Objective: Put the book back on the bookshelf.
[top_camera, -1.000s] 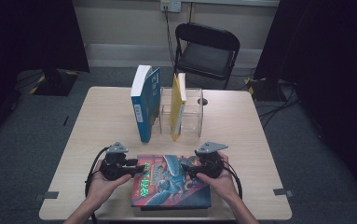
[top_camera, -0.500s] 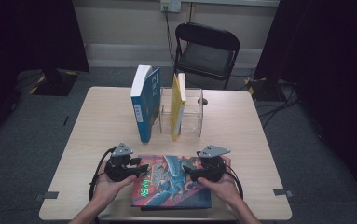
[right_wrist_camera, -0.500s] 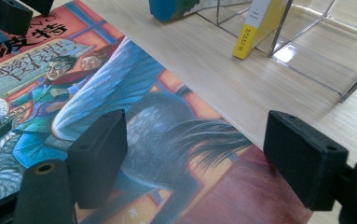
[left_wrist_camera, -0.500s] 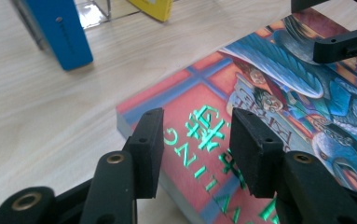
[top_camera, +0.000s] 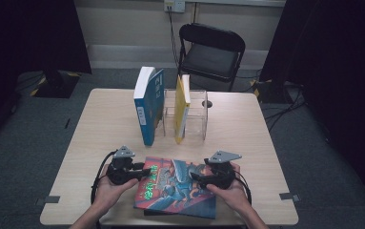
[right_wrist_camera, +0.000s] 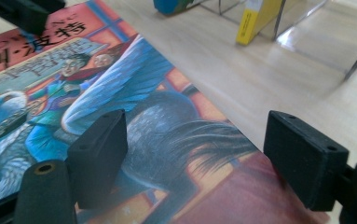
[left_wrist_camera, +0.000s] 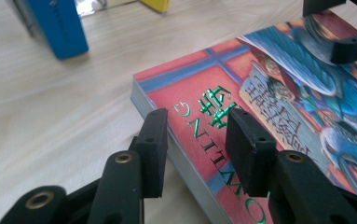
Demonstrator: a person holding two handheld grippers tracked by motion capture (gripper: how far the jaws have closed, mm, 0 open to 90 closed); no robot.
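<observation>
At table front, left gripper (left_wrist_camera: 195, 140) jaws closing astride picture book (top_camera: 177, 188) edge (not yet lifted); right gripper (right_wrist_camera: 204, 158) gapes; shelving remains.

The book (top_camera: 175, 186) lies flat on the desk (top_camera: 108, 129) at its near edge, front cover up, turned a little askew to that edge. It is a thick paperback. The cover is red with blue bars crossing near the spine side, green foil lettering and characters, and a painted scene of a blue-grey winged creature and figures. In the left gripper view the book (left_wrist_camera: 241, 112) shows a pale block of page edges along one side, and one corner points toward the far side of the desk. In the right gripper view the book (right_wrist_camera: 134, 93) shows a dark mane or tail sweeping across toward a plain red corner.
</observation>
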